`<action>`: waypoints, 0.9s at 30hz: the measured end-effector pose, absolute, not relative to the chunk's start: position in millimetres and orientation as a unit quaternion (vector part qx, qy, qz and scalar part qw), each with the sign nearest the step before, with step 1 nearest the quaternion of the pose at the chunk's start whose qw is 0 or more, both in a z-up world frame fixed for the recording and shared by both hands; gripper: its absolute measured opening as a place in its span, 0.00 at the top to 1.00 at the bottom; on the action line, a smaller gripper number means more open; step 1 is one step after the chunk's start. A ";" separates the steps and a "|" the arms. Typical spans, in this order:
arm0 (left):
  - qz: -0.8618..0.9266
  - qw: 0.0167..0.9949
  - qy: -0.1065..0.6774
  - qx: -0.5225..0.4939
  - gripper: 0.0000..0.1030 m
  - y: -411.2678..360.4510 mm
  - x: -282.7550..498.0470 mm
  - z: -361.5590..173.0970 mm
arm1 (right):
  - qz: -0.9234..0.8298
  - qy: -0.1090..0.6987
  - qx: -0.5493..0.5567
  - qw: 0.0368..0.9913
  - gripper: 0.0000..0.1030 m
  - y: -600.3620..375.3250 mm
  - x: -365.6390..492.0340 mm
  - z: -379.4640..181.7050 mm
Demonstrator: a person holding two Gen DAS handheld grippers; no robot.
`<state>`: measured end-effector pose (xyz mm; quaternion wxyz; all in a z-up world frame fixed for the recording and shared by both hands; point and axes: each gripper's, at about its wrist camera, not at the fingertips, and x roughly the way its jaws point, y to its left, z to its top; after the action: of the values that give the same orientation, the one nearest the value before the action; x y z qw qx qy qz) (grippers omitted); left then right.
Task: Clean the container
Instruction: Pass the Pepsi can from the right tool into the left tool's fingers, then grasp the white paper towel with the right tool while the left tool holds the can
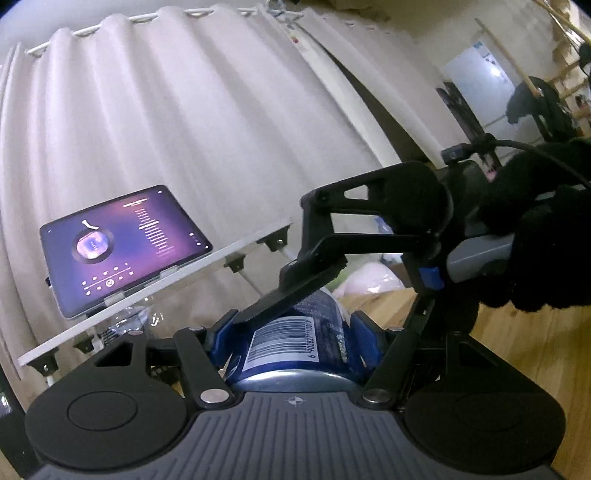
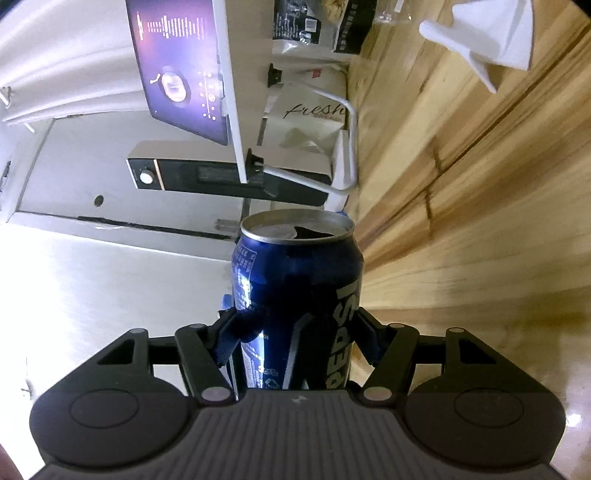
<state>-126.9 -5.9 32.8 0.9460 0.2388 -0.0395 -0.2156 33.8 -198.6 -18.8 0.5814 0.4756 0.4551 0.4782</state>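
A blue Pepsi can [image 2: 295,295] with an open top is held by both grippers. In the right wrist view my right gripper [image 2: 295,332] is shut on its lower body, the can pointing away from the camera with its silver rim toward the shelf. In the left wrist view my left gripper [image 1: 291,332] is shut on the same can [image 1: 291,347], whose barcode label faces the camera. The right gripper's black finger [image 1: 295,295] lies across the can from the upper right, held by a black-gloved hand [image 1: 535,236].
A tablet [image 1: 122,247] with a purple screen stands on a white shelf [image 1: 184,280] before beige curtains. The shelf's metal legs [image 2: 347,147], a white "fresh" bag [image 2: 306,122], dark snack packets [image 2: 317,26] and a white paper piece [image 2: 491,40] are on the wooden table [image 2: 480,221].
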 end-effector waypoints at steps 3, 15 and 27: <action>-0.209 0.944 -0.056 0.248 0.24 -5.9 -128.0 31.5 | 0.485 0.452 0.478 0.576 0.36 -199.4 33.9 -15.0; -0.228 0.951 -0.023 0.209 0.35 4.7 -124.6 37.3 | 0.502 0.440 0.470 0.577 0.33 -200.9 36.0 -4.6; -0.157 0.981 0.114 0.017 0.35 37.4 -77.7 25.2 | 0.276 0.333 0.070 0.899 0.27 -200.7 63.6 51.7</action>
<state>-77.7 37.4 25.2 0.9809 0.0168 0.1138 -0.1566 63.6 -200.7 51.7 0.8989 0.0699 0.3327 0.2764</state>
